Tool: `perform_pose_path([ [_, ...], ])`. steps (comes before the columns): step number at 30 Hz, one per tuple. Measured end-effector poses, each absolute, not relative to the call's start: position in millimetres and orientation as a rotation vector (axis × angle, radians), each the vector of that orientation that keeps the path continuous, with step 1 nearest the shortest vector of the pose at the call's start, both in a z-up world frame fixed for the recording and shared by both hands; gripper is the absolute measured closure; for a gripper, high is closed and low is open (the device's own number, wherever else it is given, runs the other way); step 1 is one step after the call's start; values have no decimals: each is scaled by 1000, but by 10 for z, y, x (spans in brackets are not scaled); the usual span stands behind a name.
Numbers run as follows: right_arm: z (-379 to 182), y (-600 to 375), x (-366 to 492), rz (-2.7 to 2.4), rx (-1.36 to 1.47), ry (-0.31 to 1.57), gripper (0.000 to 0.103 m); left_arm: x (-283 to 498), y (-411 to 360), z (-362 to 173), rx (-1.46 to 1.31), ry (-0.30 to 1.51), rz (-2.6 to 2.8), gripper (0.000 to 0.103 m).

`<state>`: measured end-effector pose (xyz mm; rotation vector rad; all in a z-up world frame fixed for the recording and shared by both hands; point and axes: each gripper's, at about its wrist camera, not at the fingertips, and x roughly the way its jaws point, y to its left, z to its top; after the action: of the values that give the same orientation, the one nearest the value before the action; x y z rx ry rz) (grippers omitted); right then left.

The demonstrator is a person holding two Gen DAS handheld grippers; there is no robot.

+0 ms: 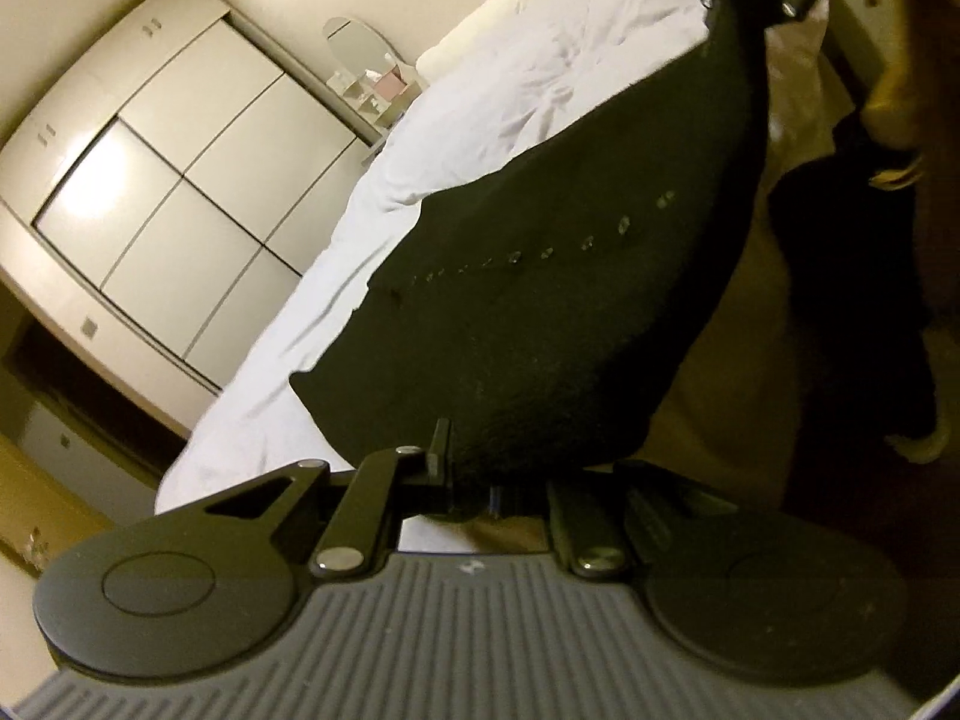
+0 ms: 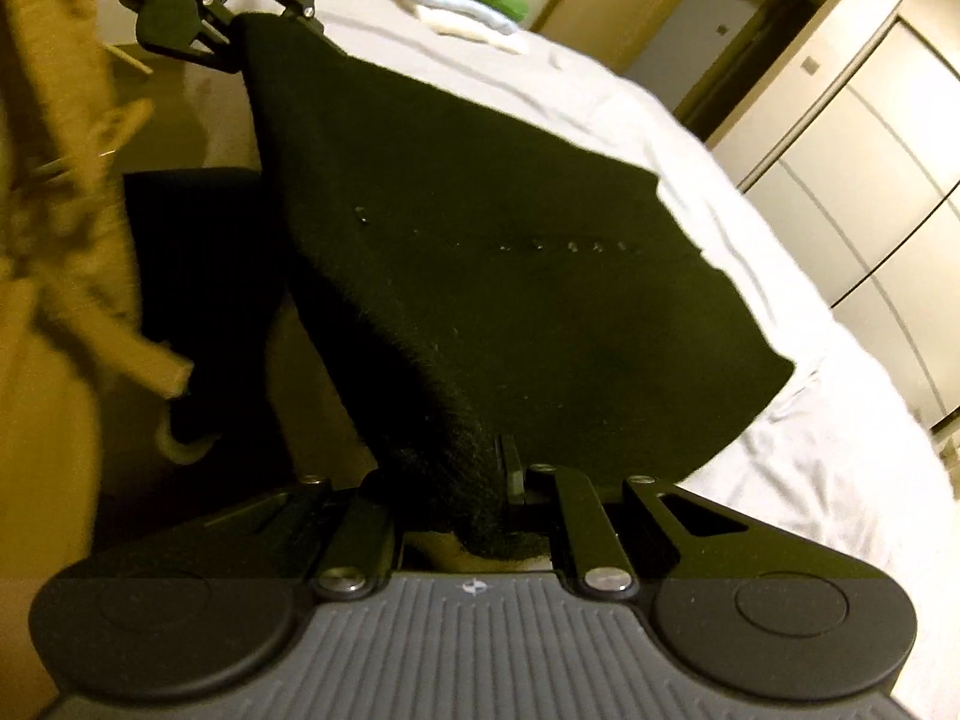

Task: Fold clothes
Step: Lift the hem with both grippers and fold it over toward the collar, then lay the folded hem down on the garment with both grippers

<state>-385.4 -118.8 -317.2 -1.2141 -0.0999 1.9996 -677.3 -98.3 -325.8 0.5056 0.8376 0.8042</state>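
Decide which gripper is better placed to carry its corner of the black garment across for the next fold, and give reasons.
Neither clearly. The left gripper and right gripper each clamp an end of the black garment, stretched between them over the white bed.

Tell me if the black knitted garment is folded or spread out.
Spread out: the black knitted garment hangs stretched between the left tongs and right tongs, its far edge trailing on the white bed sheet.
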Motion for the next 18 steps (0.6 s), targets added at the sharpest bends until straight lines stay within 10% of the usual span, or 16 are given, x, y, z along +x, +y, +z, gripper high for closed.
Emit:
perform_pose_path([
  [18,-2367,1295,-2897,2041,-821,394,81,-6692,1165,-2232,-18,658,872,93],
])
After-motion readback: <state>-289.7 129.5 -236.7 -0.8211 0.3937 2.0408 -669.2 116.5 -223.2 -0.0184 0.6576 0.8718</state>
